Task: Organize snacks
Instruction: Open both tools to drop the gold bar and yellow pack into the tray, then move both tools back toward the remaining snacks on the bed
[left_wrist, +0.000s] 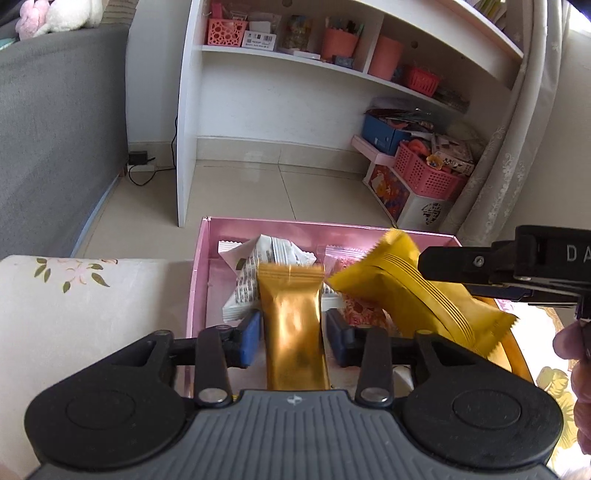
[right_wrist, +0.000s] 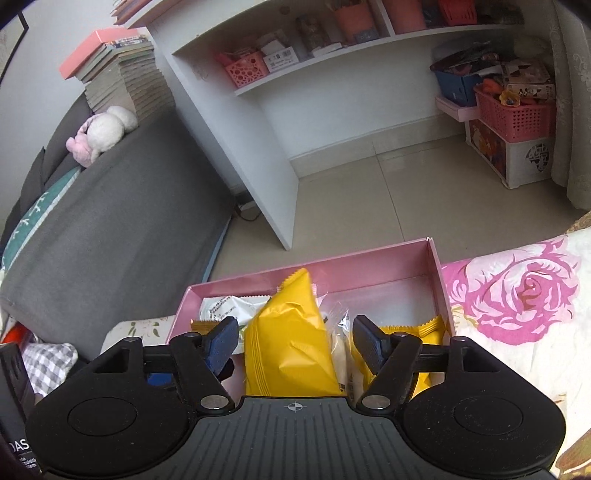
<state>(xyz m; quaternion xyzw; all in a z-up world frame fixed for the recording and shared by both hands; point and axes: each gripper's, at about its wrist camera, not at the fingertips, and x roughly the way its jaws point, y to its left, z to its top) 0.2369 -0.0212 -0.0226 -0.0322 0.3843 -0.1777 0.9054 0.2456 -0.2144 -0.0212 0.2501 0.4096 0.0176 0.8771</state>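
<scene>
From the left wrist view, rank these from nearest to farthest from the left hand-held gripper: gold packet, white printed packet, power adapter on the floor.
1. Gold packet: between the fingers of the left hand-held gripper, pads apart from it.
2. White printed packet: just beyond, left part of the pink box.
3. Power adapter: far left on the floor, by the grey sofa.
</scene>
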